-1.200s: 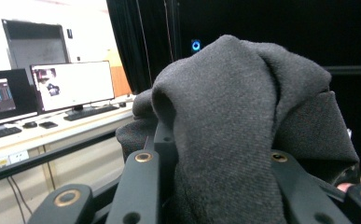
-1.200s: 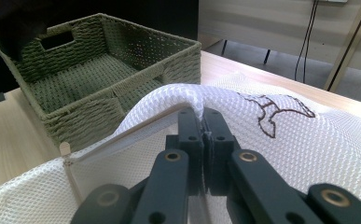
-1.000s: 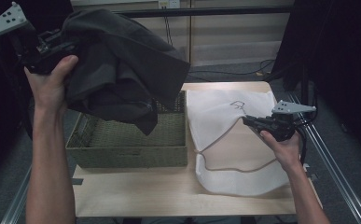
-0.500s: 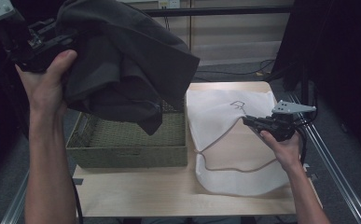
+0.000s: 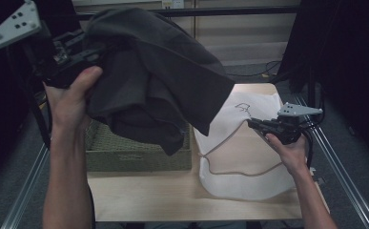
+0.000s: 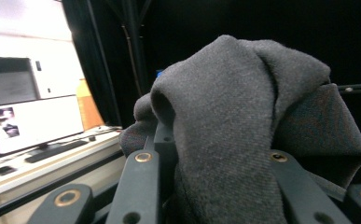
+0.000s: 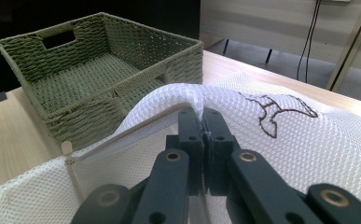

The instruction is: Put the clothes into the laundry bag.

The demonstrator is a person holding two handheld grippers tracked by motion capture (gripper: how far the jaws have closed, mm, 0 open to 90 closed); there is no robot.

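Dark garment lifted, mesh bag pinched open

Right gripper view shows the right claw (image 7: 203, 122) shut on the white mesh bag (image 7: 281, 140); high view shows the raised left claw (image 5: 84, 50) clamping the grey garment (image 5: 158, 90) above the woven basket (image 5: 139, 155).

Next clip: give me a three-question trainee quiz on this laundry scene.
1. True or false: the right gripper is shut on the mesh bag.
2. What does the left gripper hold? A) a towel rack B) a dark garment C) the basket
3. Where is the basket relative to the bag in the high view?

Key: 1 true. 2 B, the dark garment, lifted above the basket. 3 To the bag's left, on the table.
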